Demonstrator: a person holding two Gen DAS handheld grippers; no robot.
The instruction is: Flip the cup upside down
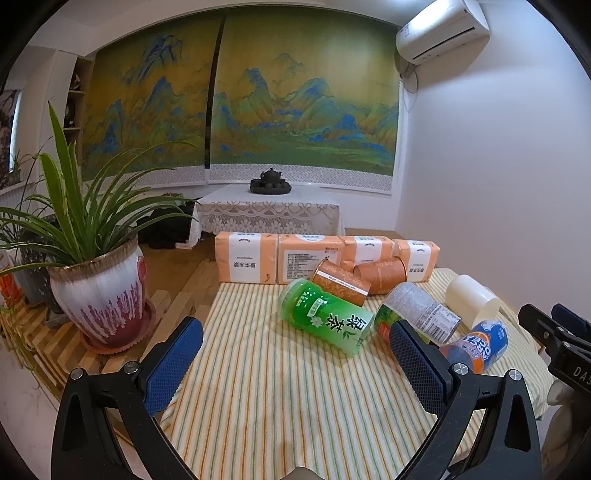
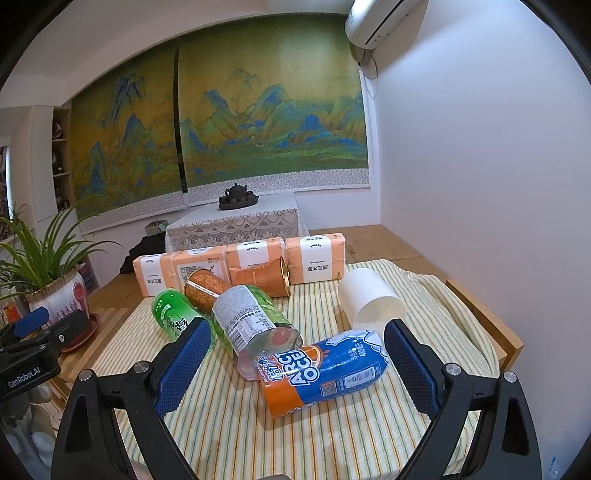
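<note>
I am looking across a bench (image 1: pixel 258 387) draped in a striped cloth, and I am placing everything by that cloth. Behind it a landscape mural (image 1: pixel 258 103) is covering the far wall, with an air conditioner (image 1: pixel 443 31) hanging at the upper right. A lace-covered table (image 1: pixel 266 214) is carrying a dark tea set (image 1: pixel 270 182) beyond the cloth, and a potted plant (image 1: pixel 96 291) is standing off its left edge.

I am counting four orange tissue packs (image 1: pixel 245 260) lining the cloth's far edge. In front of them six containers are lying on their sides: two orange paper cups (image 2: pixel 205 290), one green bottle (image 1: pixel 327 317), one clear labelled bottle (image 2: pixel 247 317), one blue and orange bottle (image 2: pixel 325 373), and the white cup (image 2: pixel 371 301) toward the cloth's right side, its mouth facing me.

The left tongs (image 1: pixel 295 362) are gaping wide over the cloth's near part, gripping nothing. The right tongs (image 2: pixel 291 365) are spread just as wide, framing the blue and orange bottle without touching it.
</note>
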